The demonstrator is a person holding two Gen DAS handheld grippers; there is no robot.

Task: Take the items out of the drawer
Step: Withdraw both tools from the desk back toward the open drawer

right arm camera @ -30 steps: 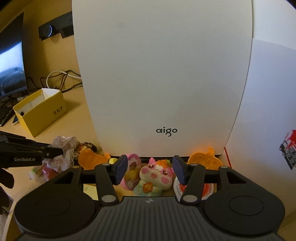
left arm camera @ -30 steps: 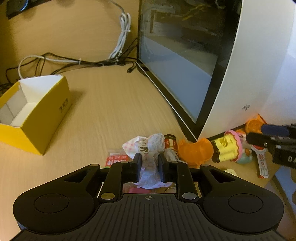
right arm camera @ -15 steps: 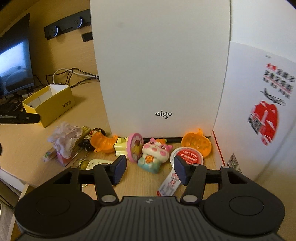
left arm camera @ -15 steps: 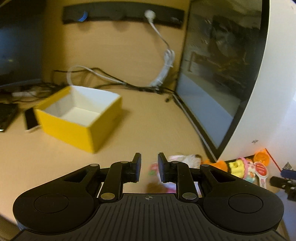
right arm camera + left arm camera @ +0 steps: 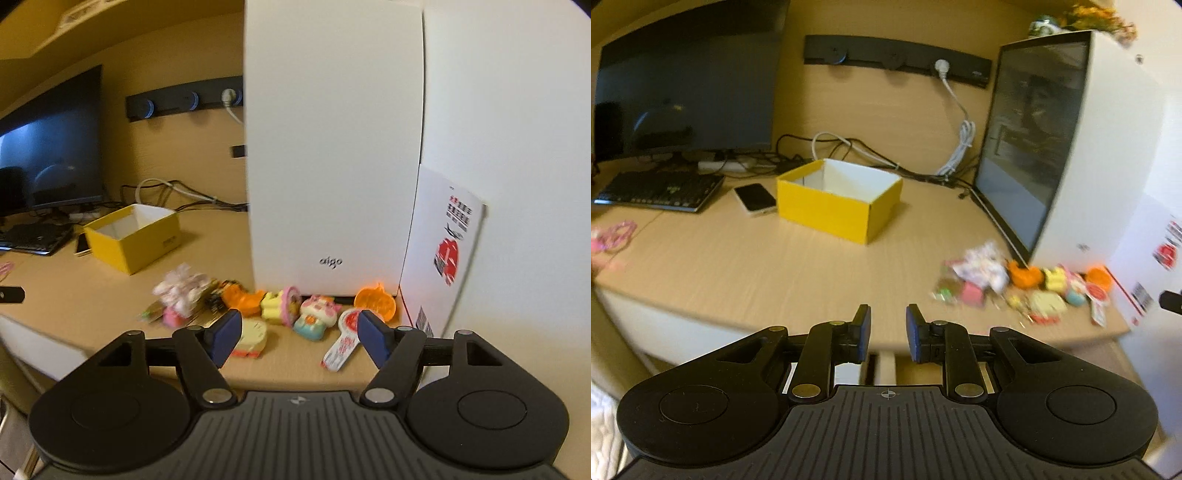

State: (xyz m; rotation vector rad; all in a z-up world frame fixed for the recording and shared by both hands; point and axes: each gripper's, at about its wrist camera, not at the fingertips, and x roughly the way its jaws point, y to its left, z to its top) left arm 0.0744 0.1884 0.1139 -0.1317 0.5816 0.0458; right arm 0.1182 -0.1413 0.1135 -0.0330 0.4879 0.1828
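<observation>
Both the left gripper (image 5: 888,328) and right gripper (image 5: 299,339) hang parted and empty off the bench's (image 5: 738,266) front edge. The small, bright plastic toys (image 5: 317,314) near its right corner look light, rigid and slippery. Pinch each across its middle.

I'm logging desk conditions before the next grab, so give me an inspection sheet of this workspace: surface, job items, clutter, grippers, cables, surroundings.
Surface: light wood desk, bare in the middle.
Job's things: small toys and trinkets in a row at the foot of the white computer case; a crumpled white wrapper at the row's left end. Drawer: not clearly seen.
Clutter: open yellow box, no contents visible; phone; keyboard; pink item at the left edge, blurred.
Grippers: left gripper fingers slightly apart, nothing held; right gripper wide open, nothing held.
Cables: white cable hanging from wall socket, dark cables behind box.
Surroundings: dark monitor, paper notice on wall.
</observation>
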